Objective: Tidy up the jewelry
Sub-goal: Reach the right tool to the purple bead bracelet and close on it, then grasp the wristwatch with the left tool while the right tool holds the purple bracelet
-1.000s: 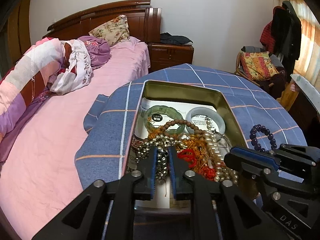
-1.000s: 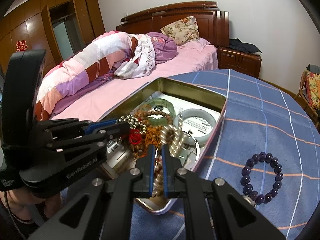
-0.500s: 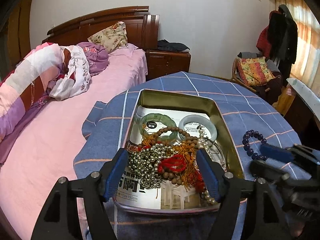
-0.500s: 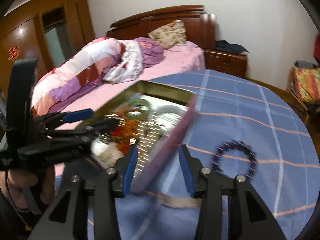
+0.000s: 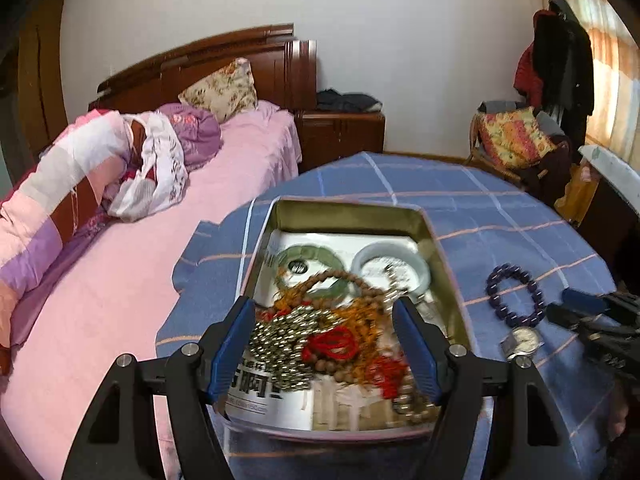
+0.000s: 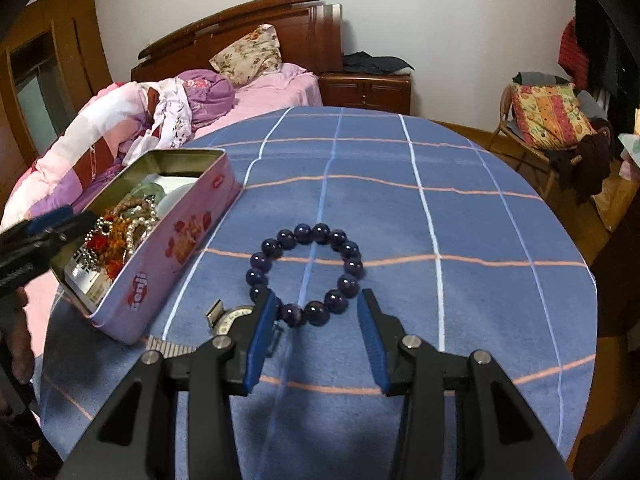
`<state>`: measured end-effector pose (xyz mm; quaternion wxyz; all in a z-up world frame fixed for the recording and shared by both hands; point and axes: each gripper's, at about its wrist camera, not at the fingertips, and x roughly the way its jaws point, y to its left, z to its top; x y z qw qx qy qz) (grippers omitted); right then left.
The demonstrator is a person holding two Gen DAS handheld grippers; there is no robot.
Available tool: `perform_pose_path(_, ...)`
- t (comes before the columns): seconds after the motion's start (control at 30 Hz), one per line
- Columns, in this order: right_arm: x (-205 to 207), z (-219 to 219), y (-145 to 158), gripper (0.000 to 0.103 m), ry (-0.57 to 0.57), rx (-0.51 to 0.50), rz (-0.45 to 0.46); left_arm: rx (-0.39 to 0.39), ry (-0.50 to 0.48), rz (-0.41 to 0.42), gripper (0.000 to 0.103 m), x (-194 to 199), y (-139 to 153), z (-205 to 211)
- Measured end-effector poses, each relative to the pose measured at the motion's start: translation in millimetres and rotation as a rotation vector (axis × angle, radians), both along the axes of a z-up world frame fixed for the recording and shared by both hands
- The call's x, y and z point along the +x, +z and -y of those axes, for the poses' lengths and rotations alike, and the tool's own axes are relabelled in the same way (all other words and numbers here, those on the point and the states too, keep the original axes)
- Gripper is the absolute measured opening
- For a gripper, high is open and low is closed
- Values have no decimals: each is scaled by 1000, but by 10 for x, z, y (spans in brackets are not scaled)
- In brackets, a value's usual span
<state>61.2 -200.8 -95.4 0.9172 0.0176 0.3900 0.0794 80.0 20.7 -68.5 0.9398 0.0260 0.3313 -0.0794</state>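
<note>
Two tools, both spread wide open with nothing held: left hand-held gripper point(image 5: 322, 308) over the tin point(image 6: 172, 248), right hand-held gripper point(image 6: 318, 296) low over the purple bead bracelet point(image 6: 346, 285). Could go wrong in a few ways. Might pinch just one round, smooth bead and let the ring pop out and slide away across the tabletop point(image 6: 400, 220). Might catch the watch point(image 6: 234, 318) as well, lying just beside the bracelet and close to the left finger. Might bump the pink tin, sitting near the tabletop's edge by the bed, and push it off. Over in the tin, might grab one strand of the tangled pile point(image 5: 320, 332) and pull up the whole knot. Now the look of things. Bracelet: a ring of dark purple, shiny beads, flat on the blue checked cloth, just to the right of the tin, its near side between the right fingers. Pile: silver beads, red cord, orange threads, brown wooden beads and pearls, all mixed up. Behind the pile, flat on printed paper: a green bangle point(image 5: 308, 256) and a pale bangle point(image 5: 390, 250).
</note>
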Motion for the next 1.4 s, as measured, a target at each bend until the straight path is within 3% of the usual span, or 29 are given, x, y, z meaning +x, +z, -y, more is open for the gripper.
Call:
perform_pose_path(0.07, 41, -9, -22, 46, 1, -7, -9, -8, -17, 12, 71, -54, 54, 63)
perform_pose_path(0.17, 171, -13, -80, 55, -8, -8, -44, -6, -39, 23, 72, -101, 83, 173)
perform_pose_path(0.57, 343, -7, -116, 56, -6, -35, -92, 19, -83, -10, 72, -123, -3, 436)
perform_pose_path(0.67, 371, -6, -141, 44, -18, -47, -109, 8, -90, -13, 72, -127, 14, 458)
perform_pose_path(0.73, 377, 37, -136, 20, -43, -65, -109, 11, -98, -7, 72, -146, 33, 497)
perform_pose_path(0.77, 361, 66, -137, 16, -47, -89, -108, 11, -108, -3, 72, -160, 45, 528)
perform_pose_path(1.23, 77, 444, -47, 16, -150, -69, -72, 67, -299, -4, 72, -341, 19, 1187)
perform_pose_path(1.4, 89, 546, -34, 16, -173, -39, -70, 73, -354, -87, 72, -254, -146, 1350)
